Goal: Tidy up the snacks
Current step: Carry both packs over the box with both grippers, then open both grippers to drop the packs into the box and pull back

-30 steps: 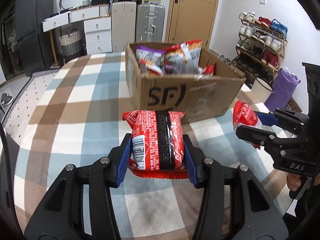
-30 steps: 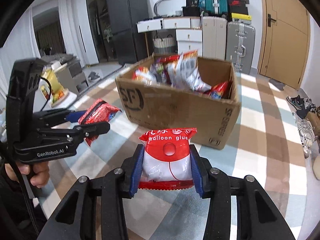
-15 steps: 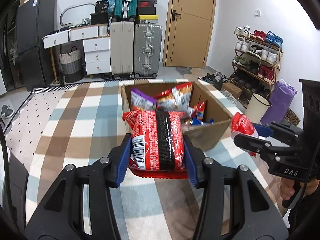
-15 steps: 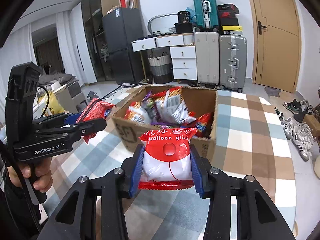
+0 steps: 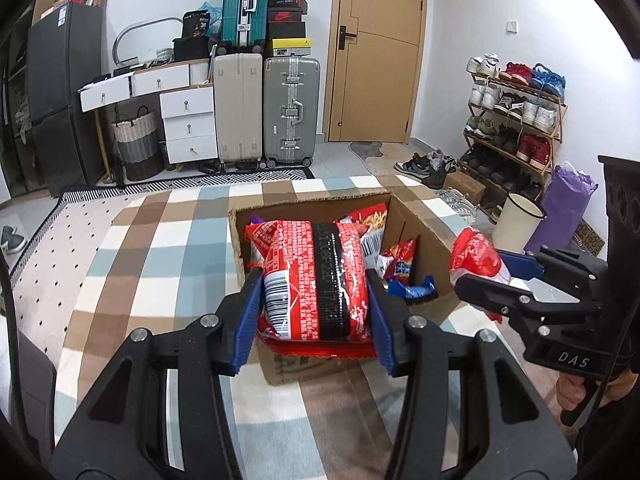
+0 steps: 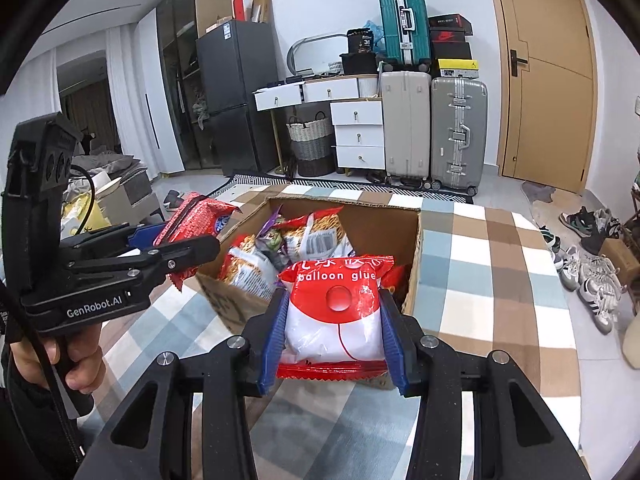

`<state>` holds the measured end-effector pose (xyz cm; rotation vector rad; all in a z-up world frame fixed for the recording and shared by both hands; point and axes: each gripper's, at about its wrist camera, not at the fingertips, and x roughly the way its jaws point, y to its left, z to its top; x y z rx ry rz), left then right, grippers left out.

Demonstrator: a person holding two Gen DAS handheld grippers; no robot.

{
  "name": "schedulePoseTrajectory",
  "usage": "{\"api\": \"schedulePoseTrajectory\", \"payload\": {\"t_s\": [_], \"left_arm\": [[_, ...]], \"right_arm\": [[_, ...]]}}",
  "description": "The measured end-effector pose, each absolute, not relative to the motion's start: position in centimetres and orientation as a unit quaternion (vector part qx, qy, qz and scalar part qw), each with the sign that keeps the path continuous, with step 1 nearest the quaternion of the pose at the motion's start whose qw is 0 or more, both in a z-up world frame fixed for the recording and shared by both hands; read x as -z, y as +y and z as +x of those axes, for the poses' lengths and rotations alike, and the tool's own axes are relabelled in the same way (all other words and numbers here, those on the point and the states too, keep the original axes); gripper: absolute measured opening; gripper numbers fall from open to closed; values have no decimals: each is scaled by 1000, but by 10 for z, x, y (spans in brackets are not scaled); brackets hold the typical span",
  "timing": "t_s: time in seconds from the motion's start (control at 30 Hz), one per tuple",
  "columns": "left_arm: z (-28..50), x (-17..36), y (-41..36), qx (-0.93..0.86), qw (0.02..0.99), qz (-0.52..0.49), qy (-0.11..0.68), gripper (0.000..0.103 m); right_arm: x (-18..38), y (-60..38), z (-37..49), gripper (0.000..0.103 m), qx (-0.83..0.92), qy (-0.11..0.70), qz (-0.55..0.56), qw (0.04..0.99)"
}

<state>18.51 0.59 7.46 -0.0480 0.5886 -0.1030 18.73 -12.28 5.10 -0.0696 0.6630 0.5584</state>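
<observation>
My left gripper point(image 5: 314, 300) is shut on a red snack packet with a black band point(image 5: 316, 280) and holds it above the near edge of an open cardboard box point(image 5: 424, 236). My right gripper point(image 6: 332, 320) is shut on a red and white "balloon glue" packet point(image 6: 334, 312) above the box's near right corner point(image 6: 416, 264). The box holds several snack bags point(image 6: 308, 236). Each gripper shows in the other's view: the right one point(image 5: 492, 280) at the box's right side, the left one point(image 6: 188, 248) at its left side.
The box sits on a checked brown, blue and white cloth point(image 5: 160, 248). Behind stand suitcases point(image 5: 292, 108), white drawers point(image 5: 188, 120), a fridge point(image 5: 60, 92) and a door point(image 5: 380, 52). A shoe rack point(image 5: 516, 120) and a white bin point(image 5: 516, 224) stand at the right.
Both grippers have risen and moved forward with their packets, from in front of the box's side to above its open top.
</observation>
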Motion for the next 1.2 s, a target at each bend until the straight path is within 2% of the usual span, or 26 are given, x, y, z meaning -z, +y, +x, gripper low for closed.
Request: {"api": "schedulePoseTrajectory", "payload": {"t_s": [0.37, 0.87, 1.2], "left_arm": [[225, -68, -8, 62, 953, -14, 296, 46], [258, -32, -15, 64, 946, 11, 319, 46], [268, -20, -8, 68, 941, -9, 331, 46]], "right_arm": [[-42, -116, 217, 44, -264, 329, -30, 906], [-31, -104, 240, 44, -263, 339, -31, 903], [-23, -102, 246, 45, -262, 349, -25, 900]]}}
